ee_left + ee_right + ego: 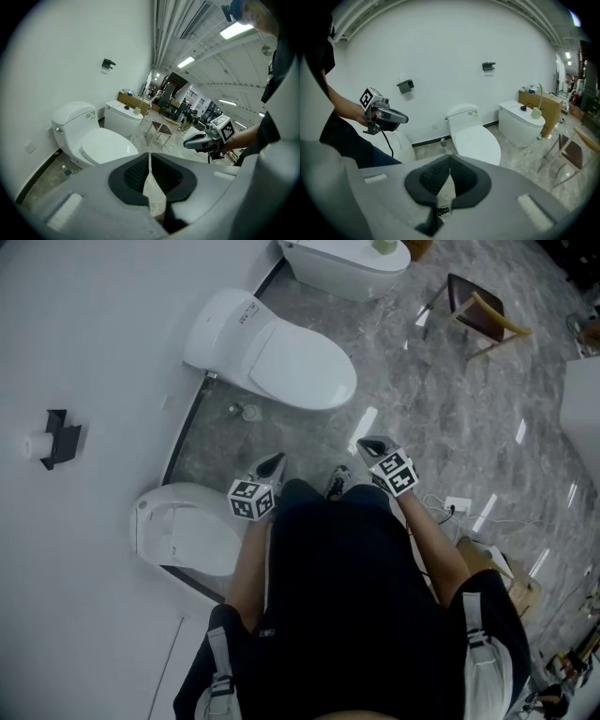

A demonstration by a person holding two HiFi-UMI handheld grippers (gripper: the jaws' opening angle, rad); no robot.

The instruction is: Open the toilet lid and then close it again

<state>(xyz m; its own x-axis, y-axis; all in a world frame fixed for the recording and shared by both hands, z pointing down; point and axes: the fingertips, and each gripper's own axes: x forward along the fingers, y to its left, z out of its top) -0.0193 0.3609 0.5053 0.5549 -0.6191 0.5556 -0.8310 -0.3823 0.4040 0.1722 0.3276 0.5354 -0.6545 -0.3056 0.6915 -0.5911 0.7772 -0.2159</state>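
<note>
Left gripper point(271, 464): we see its jaws clenched together on nothing, held out in front of the person.
Right gripper point(372, 446): also pressed shut and empty, level with the left one.
Toilet lid point(298, 367): down flat on the middle toilet point(217, 331), well ahead of both grippers; straight past the right gripper's jaws, ahead and to the left of the left gripper's.
Handling: we judge it stiff, light, smooth plastic, likely slippery, hinged at the cistern end, and apt to slam if let drop.
Where to hold: the rounded front edge, farthest from the hinge.
Hard to see: any gap under that edge and the hinges are too small to make out. A nearer toilet point(183, 532) beside the left gripper is partly covered by the arm, and we cannot tell which toilet is meant.
</note>
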